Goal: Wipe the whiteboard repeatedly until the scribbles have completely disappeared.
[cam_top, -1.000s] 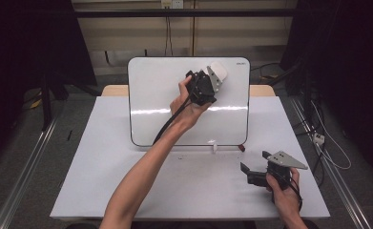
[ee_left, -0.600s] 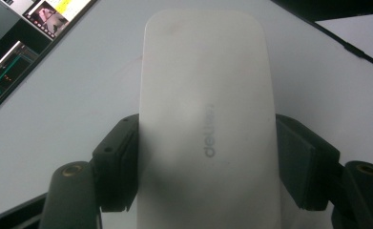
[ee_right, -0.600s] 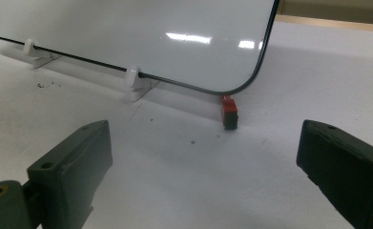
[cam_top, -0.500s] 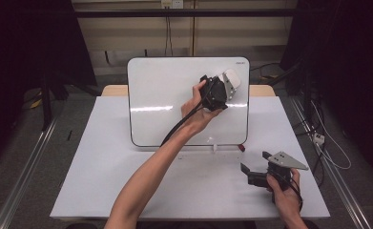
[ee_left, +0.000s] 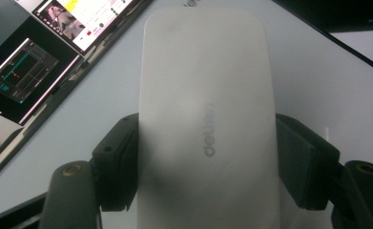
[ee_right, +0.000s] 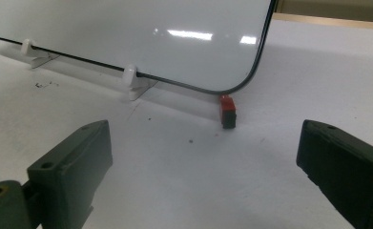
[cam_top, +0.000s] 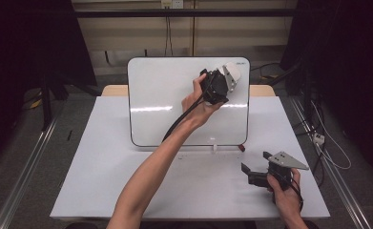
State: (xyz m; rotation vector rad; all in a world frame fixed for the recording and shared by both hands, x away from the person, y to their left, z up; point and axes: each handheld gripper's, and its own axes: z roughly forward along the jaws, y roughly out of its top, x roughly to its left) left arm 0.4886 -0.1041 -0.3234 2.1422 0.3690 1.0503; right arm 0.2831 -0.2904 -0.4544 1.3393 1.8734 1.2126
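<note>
**Whiteboard eraser pressed up near the board's top right corner**

Eraser [ee_left: 205, 119] is the white rounded block with a faint "deli" logo on its back, and it's clamped in the left gripper [cam_top: 217, 86], with both black jaws tight against its long sides in the left gripper view. From the high view, the left hand [cam_top: 201, 102] has it raised against the upper right part of the whiteboard [cam_top: 165, 95], near the top corner. Looks like the eraser's face is touching the board surface, but the angle's not great, so I can't swear to contact.

The whiteboard stands propped up on small white feet [ee_right: 136, 81] at the far middle of the white table [cam_top: 88, 181], leaning back a little. Its surface looks clean, just ceiling light glare across it.

Right gripper [cam_top: 258, 174] sits low over the near right part of the table, held by the right hand [cam_top: 284, 188], jaws spread wide with nothing between them. In the right gripper view there's a small red and black block [ee_right: 228, 110] on the table just below the board's lower right corner, ahead of the gap between the jaws. A few dark specks are scattered on the tabletop near the board's feet.
</note>
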